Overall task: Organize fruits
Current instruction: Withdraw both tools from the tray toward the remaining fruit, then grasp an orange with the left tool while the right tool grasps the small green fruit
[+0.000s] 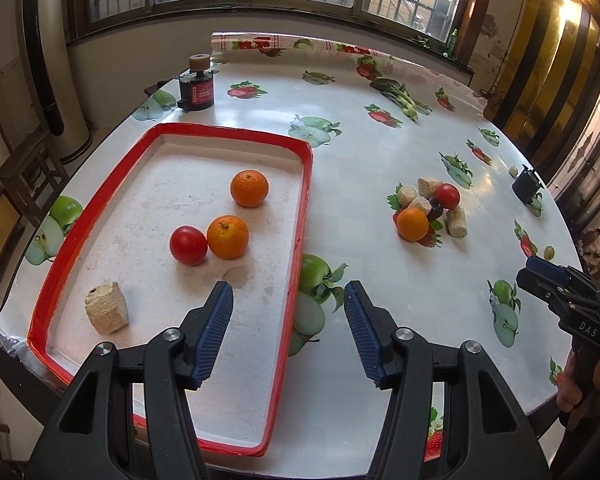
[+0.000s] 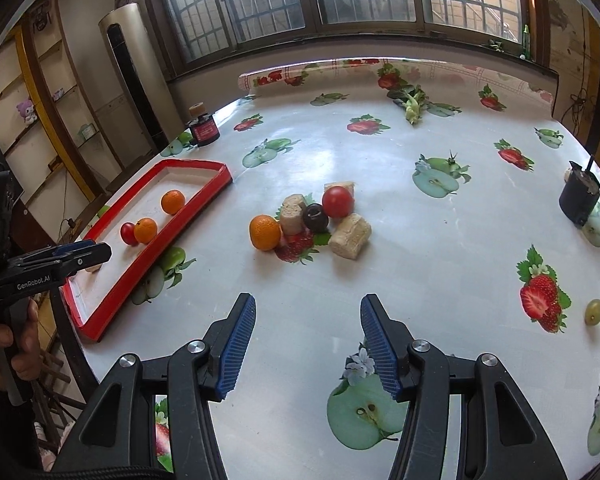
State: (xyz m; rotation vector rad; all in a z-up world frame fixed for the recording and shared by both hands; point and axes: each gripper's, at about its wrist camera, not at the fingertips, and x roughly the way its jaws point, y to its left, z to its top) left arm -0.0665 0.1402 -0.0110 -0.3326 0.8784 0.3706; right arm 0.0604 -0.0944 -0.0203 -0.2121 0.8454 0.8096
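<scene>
A red-rimmed white tray (image 1: 306, 184) (image 2: 204, 200) lies on the left of the table. It holds two oranges (image 1: 249, 188) (image 1: 227, 237), a red tomato (image 1: 188, 245) and a beige block (image 1: 107, 308). On the cloth to the right sits a cluster: an orange (image 2: 265, 232), a red tomato (image 2: 338, 201), a dark plum (image 2: 315, 218) and several beige blocks (image 2: 350, 236). My left gripper (image 1: 289, 300) hovers open over the tray's near right rim, empty. My right gripper (image 2: 308, 312) stands open and empty in front of the cluster.
A green grape (image 2: 594, 311) lies at the right edge of the table. A black jar with a red label (image 1: 196, 94) stands at the far left, a black holder (image 2: 578, 196) at the far right, a leafy vegetable (image 2: 412, 100) at the back.
</scene>
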